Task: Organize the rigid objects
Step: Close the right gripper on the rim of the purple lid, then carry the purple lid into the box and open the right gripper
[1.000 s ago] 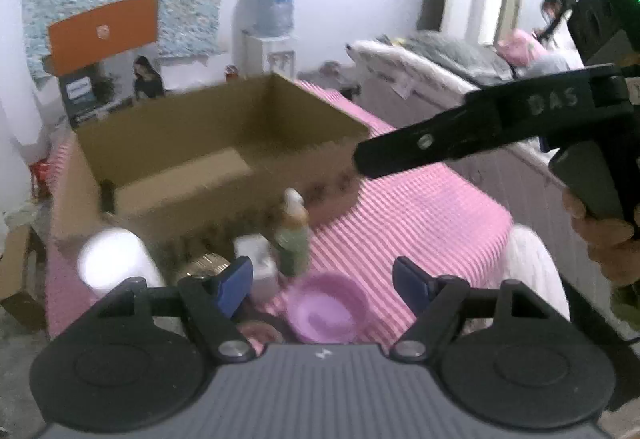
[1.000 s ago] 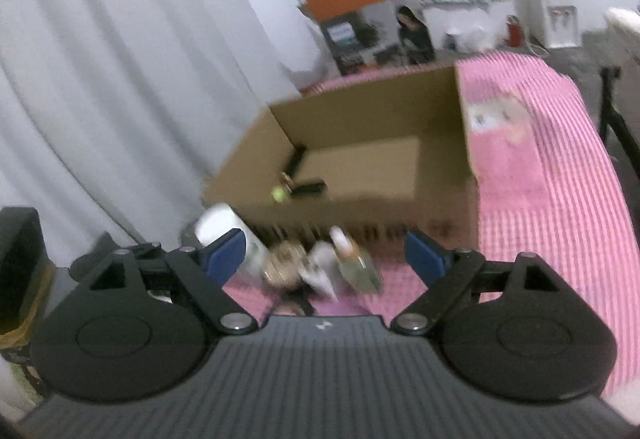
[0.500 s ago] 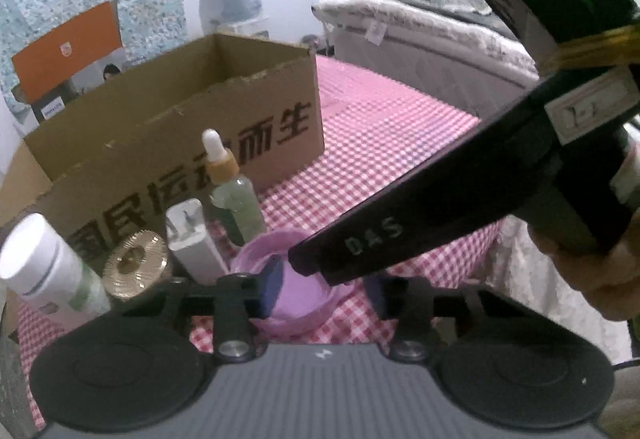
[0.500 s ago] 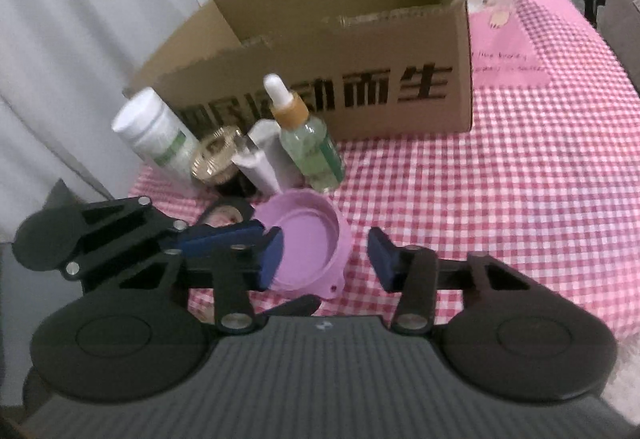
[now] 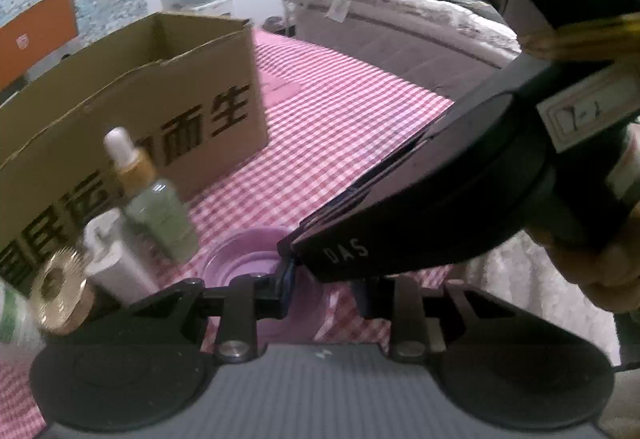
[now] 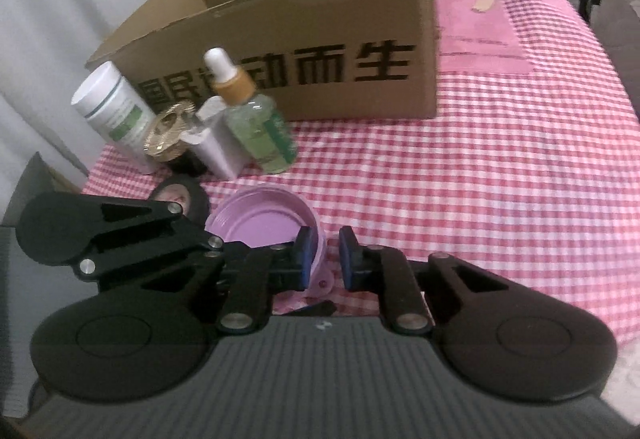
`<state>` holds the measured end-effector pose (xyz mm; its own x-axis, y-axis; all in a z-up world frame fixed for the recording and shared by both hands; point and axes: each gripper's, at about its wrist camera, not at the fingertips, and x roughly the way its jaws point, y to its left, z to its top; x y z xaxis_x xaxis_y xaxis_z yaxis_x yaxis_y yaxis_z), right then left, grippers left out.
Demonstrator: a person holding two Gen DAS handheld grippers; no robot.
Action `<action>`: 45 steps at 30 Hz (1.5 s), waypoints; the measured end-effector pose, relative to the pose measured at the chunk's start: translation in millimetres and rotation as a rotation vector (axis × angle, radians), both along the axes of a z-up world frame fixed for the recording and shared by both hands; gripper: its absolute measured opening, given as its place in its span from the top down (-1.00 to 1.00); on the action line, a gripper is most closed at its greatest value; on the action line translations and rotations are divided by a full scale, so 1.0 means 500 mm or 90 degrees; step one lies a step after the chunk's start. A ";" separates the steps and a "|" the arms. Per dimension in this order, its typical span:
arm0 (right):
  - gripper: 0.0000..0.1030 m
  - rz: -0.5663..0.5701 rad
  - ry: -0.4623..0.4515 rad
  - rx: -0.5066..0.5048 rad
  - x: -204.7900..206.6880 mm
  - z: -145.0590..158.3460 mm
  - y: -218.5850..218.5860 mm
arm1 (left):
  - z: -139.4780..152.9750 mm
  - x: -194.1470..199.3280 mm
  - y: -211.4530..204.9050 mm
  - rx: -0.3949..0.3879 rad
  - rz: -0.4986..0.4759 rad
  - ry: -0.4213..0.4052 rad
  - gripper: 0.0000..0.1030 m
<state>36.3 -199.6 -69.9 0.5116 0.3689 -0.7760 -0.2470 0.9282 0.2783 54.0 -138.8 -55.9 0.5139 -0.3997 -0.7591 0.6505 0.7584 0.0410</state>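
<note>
A purple bowl (image 6: 260,227) with a small tab lies on the pink checked cloth (image 6: 480,179) in front of an open cardboard box (image 6: 320,51). My right gripper (image 6: 324,259) is shut on the bowl's right wall, one blue pad inside and one outside. In the left wrist view the bowl (image 5: 240,255) lies between the closing jaws of my left gripper (image 5: 324,291). Its left pad rests against the bowl. The right gripper's black body (image 5: 440,207) partly hides its other finger.
Beside the bowl stand a green dropper bottle (image 6: 260,135), a white tube (image 6: 216,151), a gold lid (image 6: 168,131), a white bottle with a green label (image 6: 116,111) and a black round tin (image 6: 180,195). A grey bed (image 5: 400,19) lies beyond the table. A hand (image 5: 600,279) holds the right gripper.
Both grippers have come down from above the box to the purple bowl. Their jaws went from wide open to closed around the bowl's rim.
</note>
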 end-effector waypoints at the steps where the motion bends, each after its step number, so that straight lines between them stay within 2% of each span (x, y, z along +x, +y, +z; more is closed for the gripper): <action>1: 0.75 -0.006 0.000 -0.002 -0.001 0.000 -0.008 | 0.000 0.000 -0.005 -0.002 -0.006 -0.002 0.39; 3: 0.75 -0.017 -0.002 -0.004 -0.003 -0.003 -0.023 | 0.005 -0.005 -0.013 -0.003 -0.014 -0.018 0.38; 5: 0.75 -0.027 -0.003 -0.003 -0.005 -0.004 -0.034 | 0.013 -0.015 -0.013 -0.003 -0.022 -0.039 0.19; 7: 0.74 -0.032 -0.003 0.001 -0.006 -0.006 -0.043 | 0.020 -0.028 -0.011 0.011 -0.023 -0.063 -0.32; 8: 0.73 -0.034 -0.003 0.006 -0.007 -0.008 -0.045 | 0.023 -0.036 -0.009 0.020 -0.024 -0.075 -0.37; 10: 0.70 -0.038 -0.002 0.017 -0.008 -0.008 -0.050 | 0.026 -0.041 -0.004 0.031 -0.024 -0.083 -0.38; 17: 0.69 -0.048 -0.001 0.043 -0.011 -0.007 -0.052 | 0.003 -0.011 0.012 0.062 0.019 -0.052 -0.42; 22: 0.69 -0.045 -0.002 0.036 -0.009 -0.005 -0.048 | -0.003 0.001 0.015 0.054 0.031 -0.028 -0.43; 36: 0.67 -0.044 -0.006 0.039 -0.008 0.001 -0.043 | -0.003 0.004 0.002 0.054 0.039 -0.040 -0.42; 45: 0.67 -0.049 -0.026 0.037 -0.032 0.027 -0.042 | 0.032 -0.023 0.003 0.038 0.037 -0.072 -0.42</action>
